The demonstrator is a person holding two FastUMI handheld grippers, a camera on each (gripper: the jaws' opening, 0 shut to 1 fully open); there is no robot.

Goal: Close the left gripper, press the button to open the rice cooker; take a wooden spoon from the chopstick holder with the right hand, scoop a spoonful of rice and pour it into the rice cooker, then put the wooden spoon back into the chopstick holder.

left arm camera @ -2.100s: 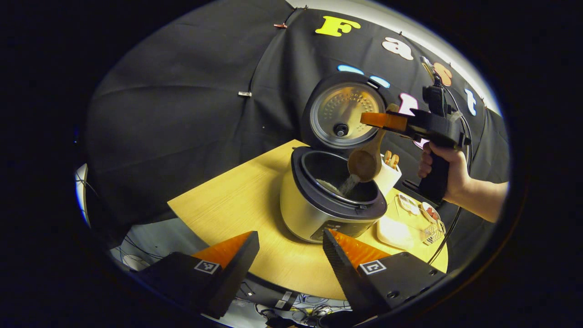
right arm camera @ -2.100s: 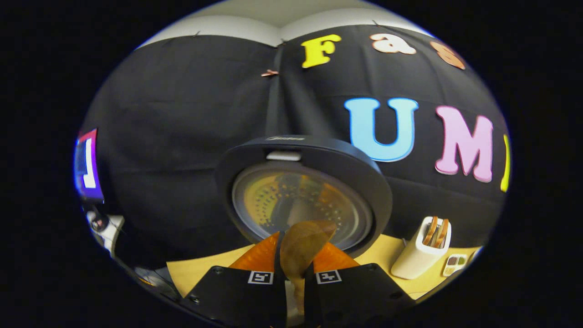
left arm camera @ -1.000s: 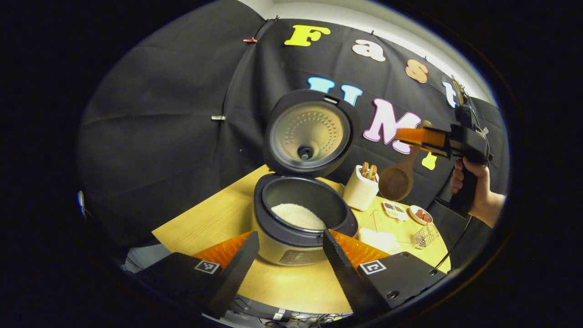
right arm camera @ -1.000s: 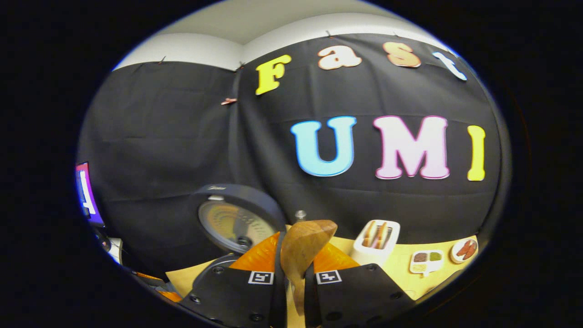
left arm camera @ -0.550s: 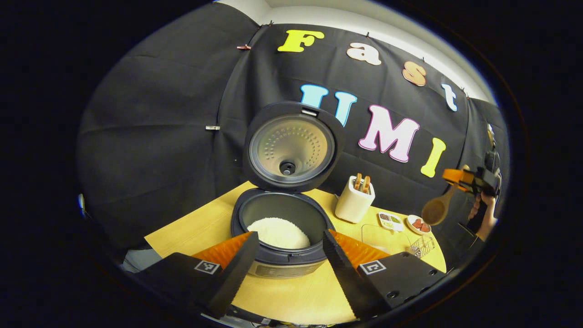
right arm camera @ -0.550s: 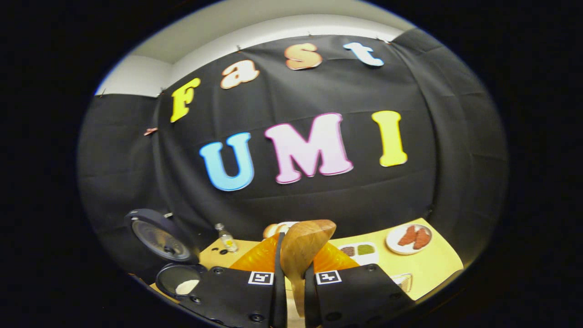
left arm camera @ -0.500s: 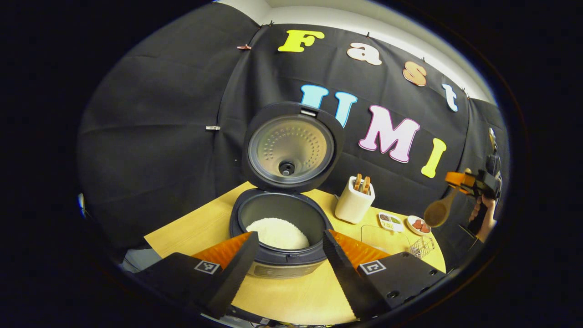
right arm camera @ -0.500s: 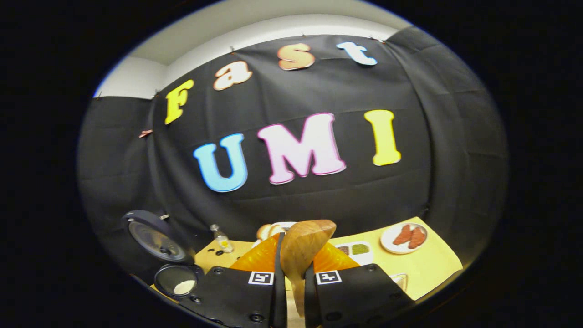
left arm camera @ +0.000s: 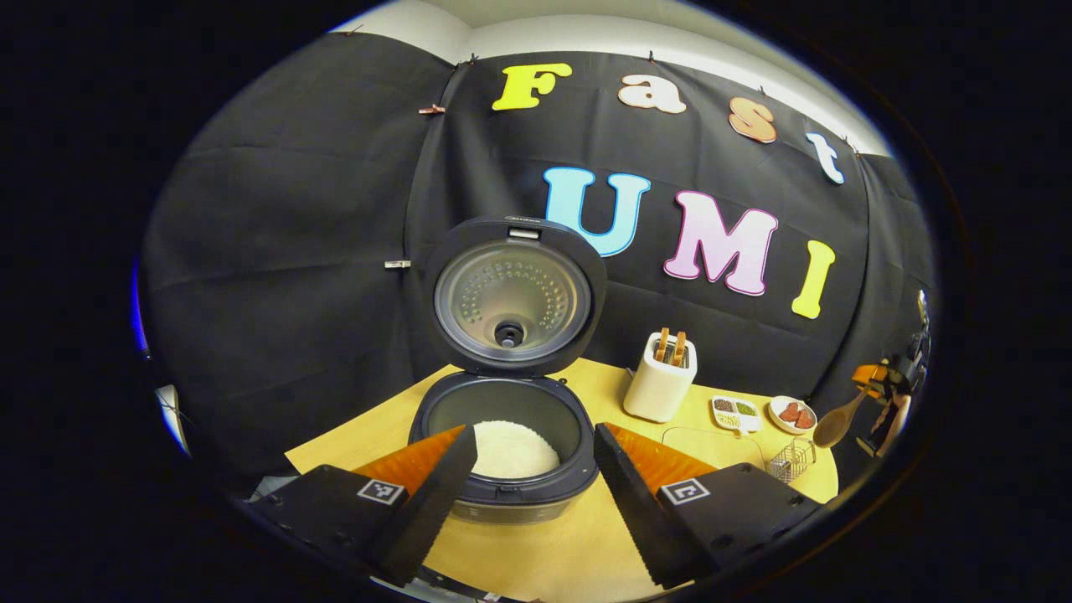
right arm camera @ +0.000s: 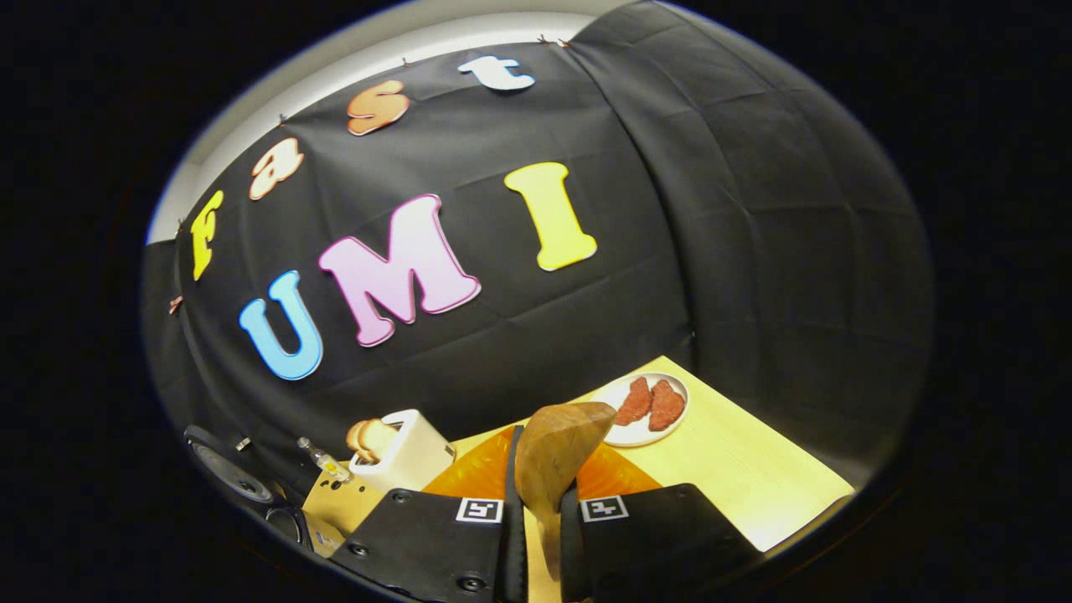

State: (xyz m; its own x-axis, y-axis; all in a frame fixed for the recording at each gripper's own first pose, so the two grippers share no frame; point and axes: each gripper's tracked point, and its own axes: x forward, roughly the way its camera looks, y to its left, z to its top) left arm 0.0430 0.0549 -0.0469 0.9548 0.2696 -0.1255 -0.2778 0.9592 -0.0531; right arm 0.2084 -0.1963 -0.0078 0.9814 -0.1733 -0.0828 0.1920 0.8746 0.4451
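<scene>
The right claw clamps the wooden spoon, while the left claw gapes empty before the open rice cooker.

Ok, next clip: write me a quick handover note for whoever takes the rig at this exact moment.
Left gripper: open, empty, in front of the cooker.
Right gripper: shut on the spoon, off at the table's right end near the plate.
Cooker lid is up; rice is in the pot.
Holder stands right of the cooker, with other utensils in it.
Done: lid opened, rice in the pot.
Left: put the spoon back in the holder.
</scene>
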